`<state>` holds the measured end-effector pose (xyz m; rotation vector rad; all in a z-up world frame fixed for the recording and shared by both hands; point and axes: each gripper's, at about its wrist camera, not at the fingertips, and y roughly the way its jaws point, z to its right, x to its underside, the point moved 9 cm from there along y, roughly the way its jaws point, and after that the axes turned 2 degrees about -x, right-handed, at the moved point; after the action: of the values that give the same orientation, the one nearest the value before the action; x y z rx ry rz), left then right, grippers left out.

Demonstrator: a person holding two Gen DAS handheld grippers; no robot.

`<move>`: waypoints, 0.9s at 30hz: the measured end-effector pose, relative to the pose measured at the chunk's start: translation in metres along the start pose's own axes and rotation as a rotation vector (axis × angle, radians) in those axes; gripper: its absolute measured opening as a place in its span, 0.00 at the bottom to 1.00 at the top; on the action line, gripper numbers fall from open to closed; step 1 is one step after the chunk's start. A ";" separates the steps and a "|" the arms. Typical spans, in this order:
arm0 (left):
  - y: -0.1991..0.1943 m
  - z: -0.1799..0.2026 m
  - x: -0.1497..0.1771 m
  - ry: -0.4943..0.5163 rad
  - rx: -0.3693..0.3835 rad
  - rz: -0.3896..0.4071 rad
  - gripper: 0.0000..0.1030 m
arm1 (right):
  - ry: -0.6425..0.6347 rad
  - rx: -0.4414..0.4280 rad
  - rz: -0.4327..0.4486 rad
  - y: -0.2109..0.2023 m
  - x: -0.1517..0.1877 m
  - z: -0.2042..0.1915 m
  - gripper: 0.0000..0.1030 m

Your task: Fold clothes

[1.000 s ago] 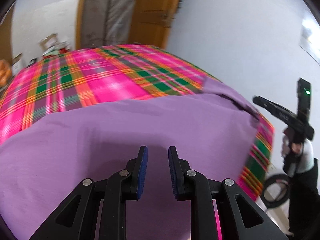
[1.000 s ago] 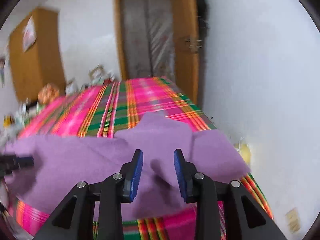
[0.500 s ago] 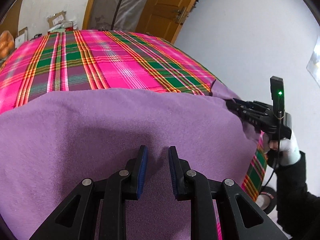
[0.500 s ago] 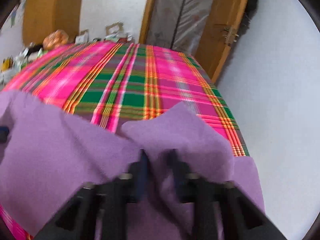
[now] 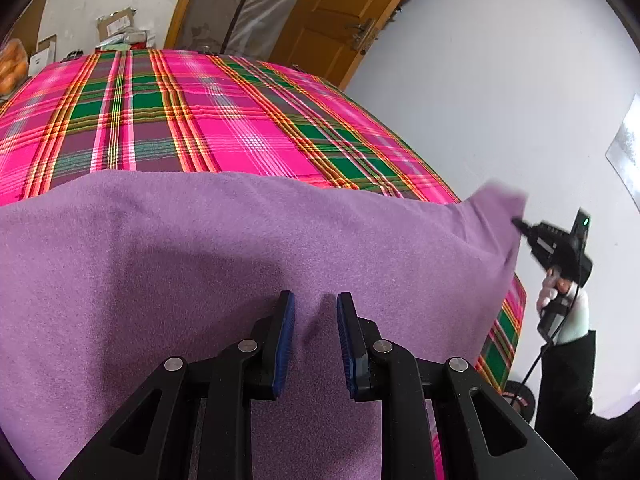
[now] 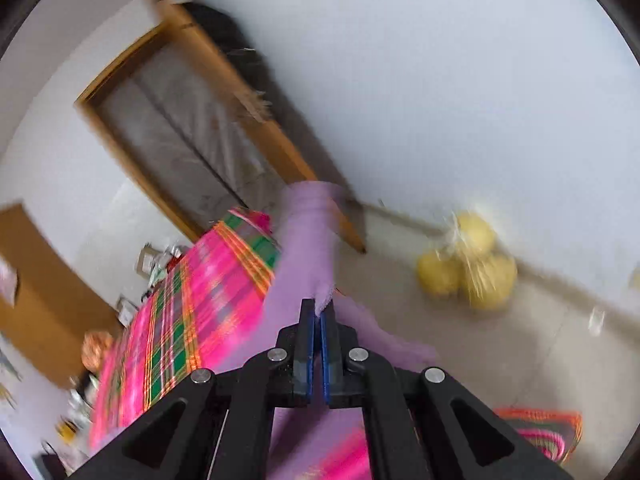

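Note:
A purple fleece cloth lies spread over the near part of a bed with a pink and green plaid cover. My left gripper is down on the cloth's near part, its blue pads a little apart with a raised ridge of fabric pinched between them. My right gripper is rolled to one side, its jaws closing tight on a corner of the purple cloth. In the left wrist view that right gripper holds the corner lifted past the bed's right edge, in a white-gloved hand.
A white wall and a wooden door stand to the right of the bed. Boxes sit beyond the far end. A bag of yellow fruit and a tape roll lie on the floor.
My right gripper closed on the cloth's right corner, rolled over and pulled that corner up and out past the bed's right edge. My left gripper stayed in place on the cloth.

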<state>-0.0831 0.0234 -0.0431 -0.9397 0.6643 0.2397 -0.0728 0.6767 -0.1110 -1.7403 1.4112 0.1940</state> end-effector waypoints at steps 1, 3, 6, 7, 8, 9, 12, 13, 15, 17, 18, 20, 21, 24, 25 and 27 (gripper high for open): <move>0.000 0.000 0.000 -0.001 0.001 0.000 0.21 | 0.042 -0.010 -0.024 0.004 0.005 0.011 0.03; 0.000 0.000 0.000 -0.001 0.001 0.000 0.21 | 0.100 -0.027 -0.047 0.008 0.013 0.025 0.04; 0.000 0.000 0.000 -0.004 0.003 0.000 0.21 | 0.181 -0.062 -0.069 0.015 0.016 0.037 0.05; 0.000 0.000 0.000 -0.006 0.004 0.000 0.21 | 0.211 -0.076 -0.073 0.017 0.016 0.040 0.06; 0.000 0.000 0.000 -0.007 0.005 0.000 0.21 | 0.242 -0.090 -0.077 0.018 0.017 0.043 0.10; 0.000 0.000 0.000 -0.008 0.005 0.000 0.21 | 0.268 -0.103 -0.081 0.022 0.015 0.043 0.14; 0.000 0.000 0.000 -0.008 0.005 0.000 0.21 | 0.312 -0.113 -0.105 0.035 0.017 0.045 0.31; 0.000 0.000 0.000 -0.009 0.006 0.000 0.21 | 0.322 -0.113 -0.118 0.040 0.016 0.046 0.31; 0.000 0.000 0.000 -0.010 0.007 0.000 0.21 | 0.341 -0.116 -0.139 0.048 0.013 0.049 0.31; 0.000 0.000 0.000 -0.012 0.009 0.000 0.21 | 0.335 -0.127 -0.141 0.051 0.009 0.046 0.14; 0.000 -0.001 0.000 -0.013 0.010 0.000 0.21 | 0.316 -0.134 -0.129 0.050 0.005 0.043 0.05; 0.000 -0.001 0.000 -0.015 0.012 0.001 0.21 | 0.272 -0.172 -0.076 0.041 -0.006 0.034 0.03; 0.000 -0.001 0.000 -0.016 0.013 0.001 0.21 | 0.257 -0.188 -0.056 0.037 -0.010 0.031 0.03; 0.000 -0.001 0.000 -0.018 0.015 0.001 0.21 | 0.236 -0.131 -0.067 0.039 -0.010 0.043 0.03; 0.000 -0.001 0.000 -0.019 0.016 0.001 0.21 | 0.250 -0.092 -0.098 0.044 -0.006 0.051 0.03; 0.000 -0.001 0.000 -0.021 0.019 0.001 0.21 | 0.322 -0.076 -0.163 0.054 0.005 0.066 0.03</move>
<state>-0.0835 0.0225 -0.0436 -0.9179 0.6466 0.2433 -0.0925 0.7196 -0.1825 -2.0060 1.4925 -0.1281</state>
